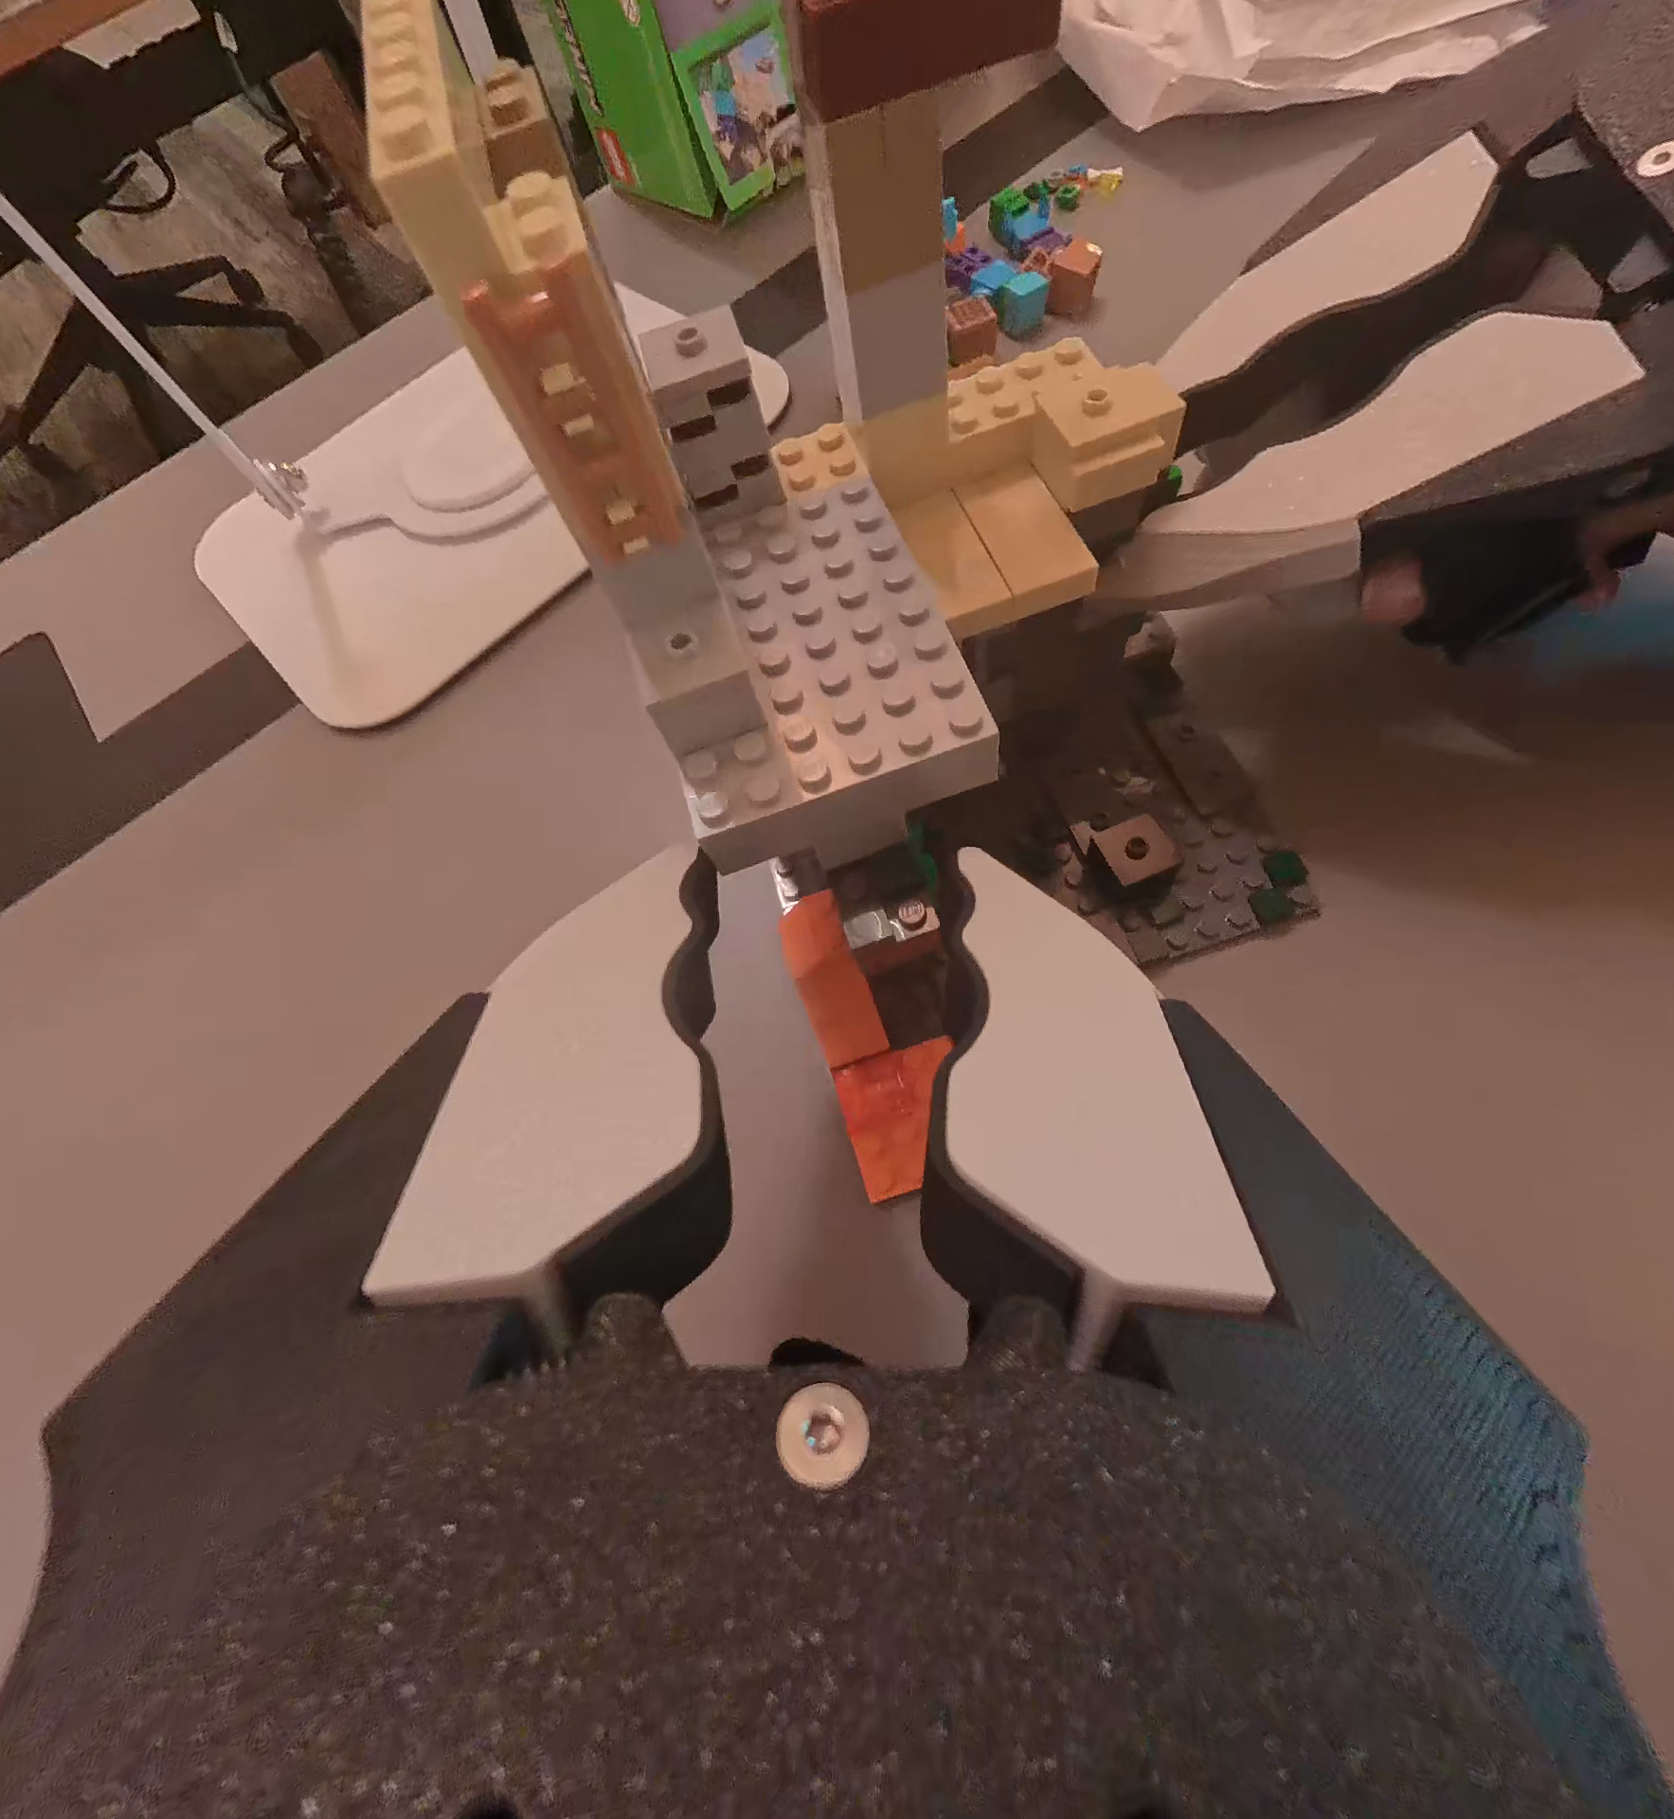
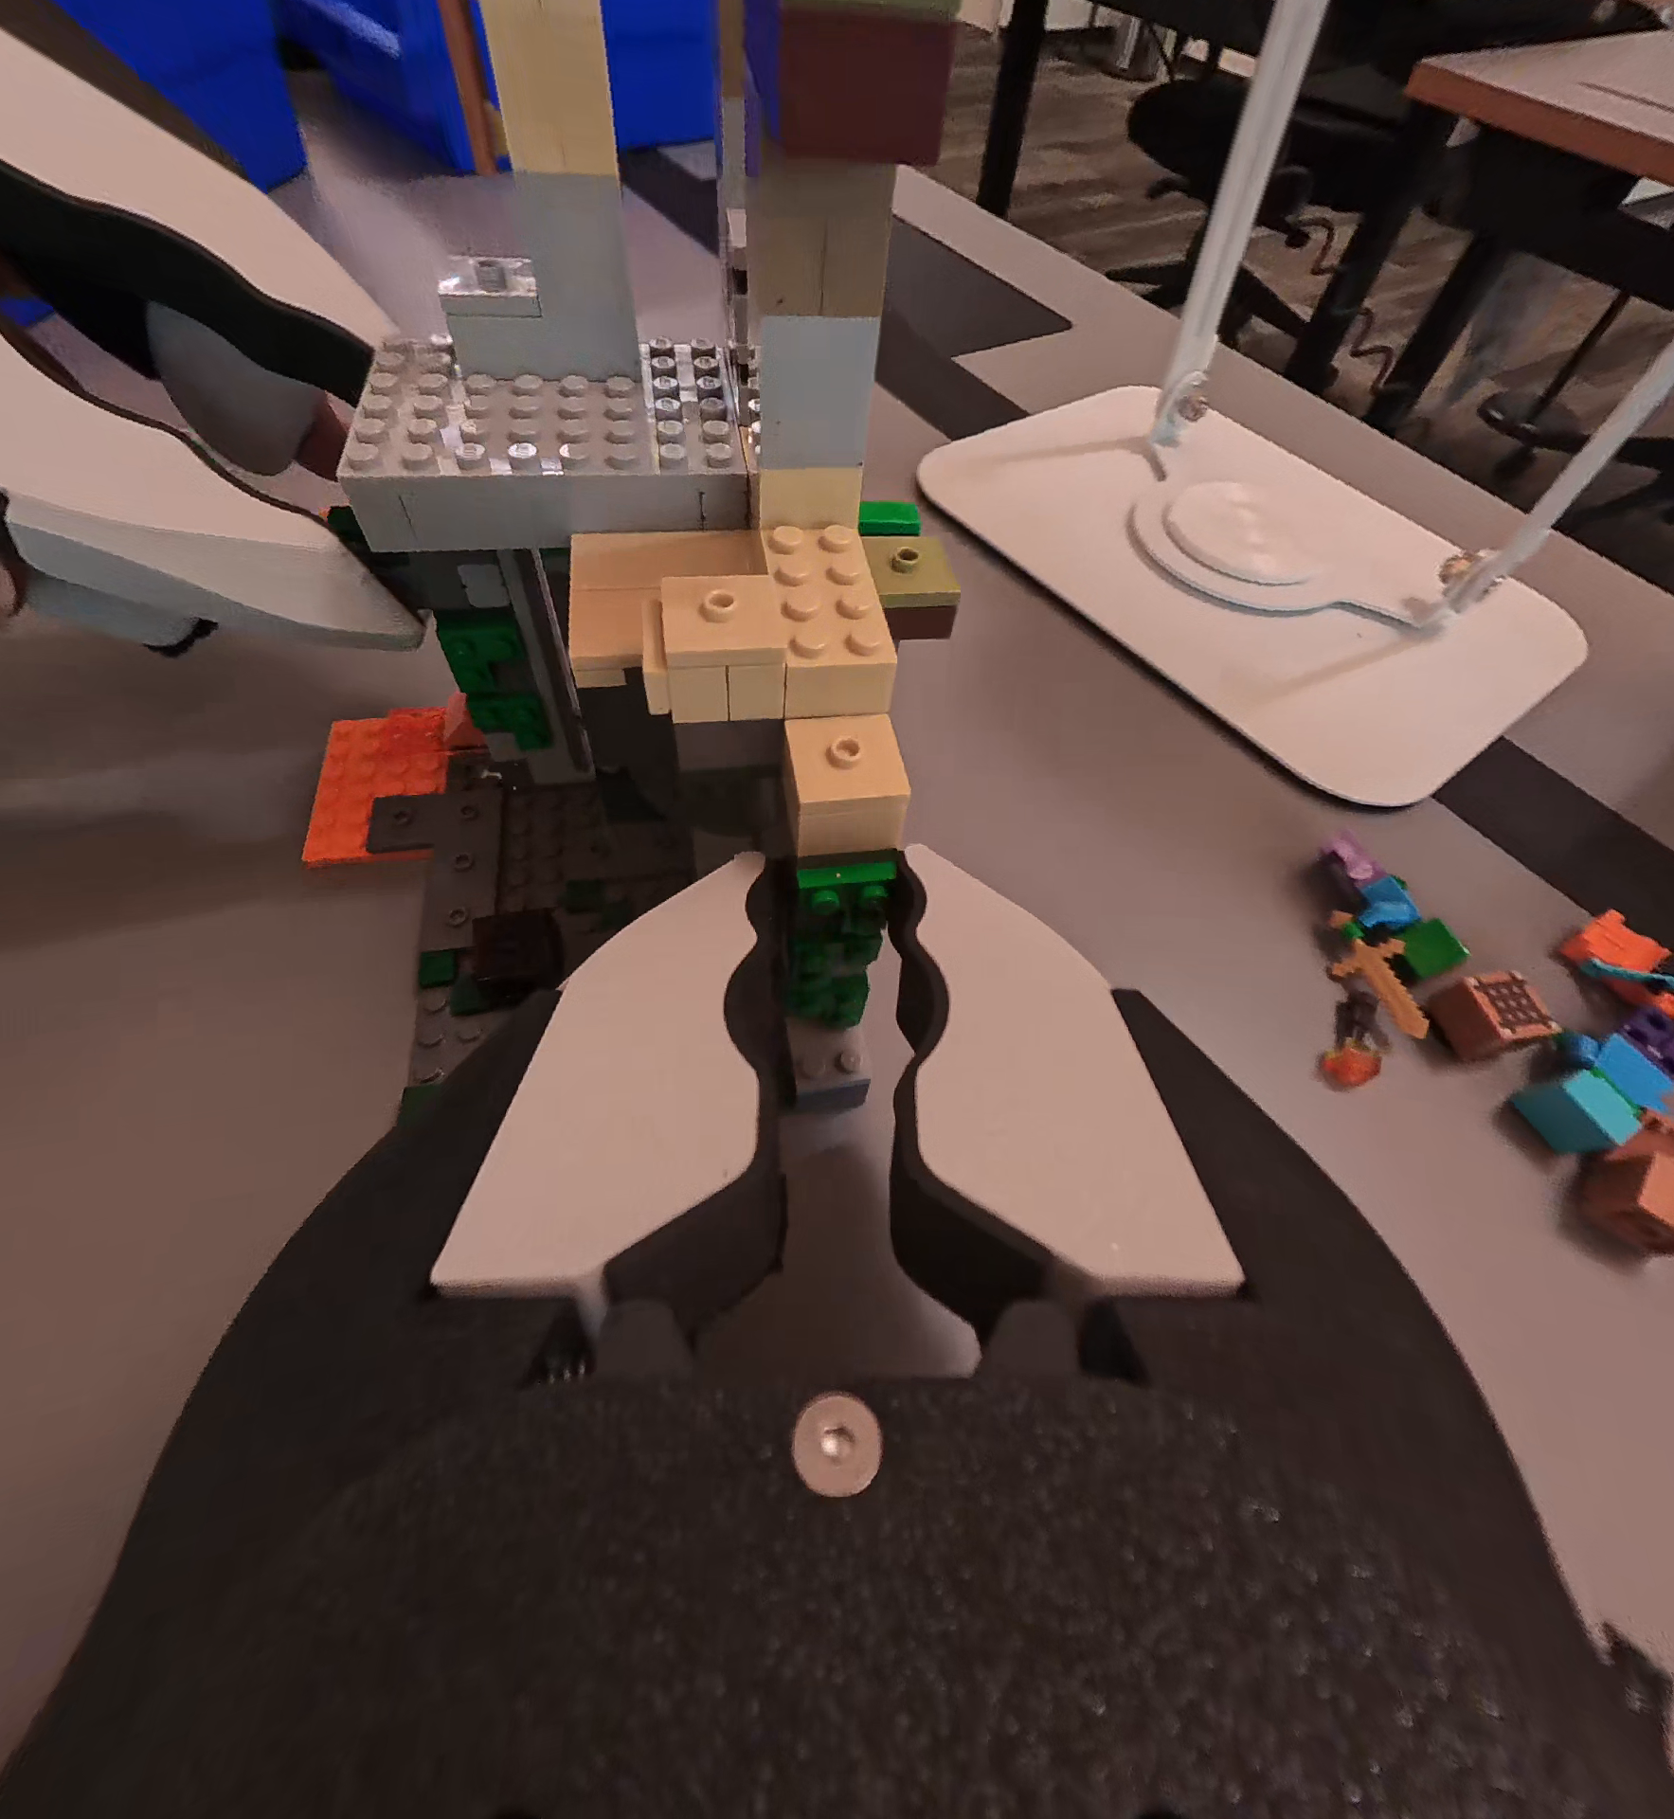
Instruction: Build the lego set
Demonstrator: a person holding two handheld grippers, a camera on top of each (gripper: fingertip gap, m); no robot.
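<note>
Right now the 2 grippers hug the lego tower (image 1: 842,630) so it stays put: left gripper (image 1: 828,876) pinches its orange side, right gripper (image 2: 833,871) pinches the green vines (image 2: 833,945).

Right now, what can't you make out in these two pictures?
- Tower tops: cut off by the top edge in both views.
- Left tool: its tips go under the grey plate, so the grip is unclear.
- Loose pieces: partly blurred, cut by the right edge of the right wrist view.
</note>
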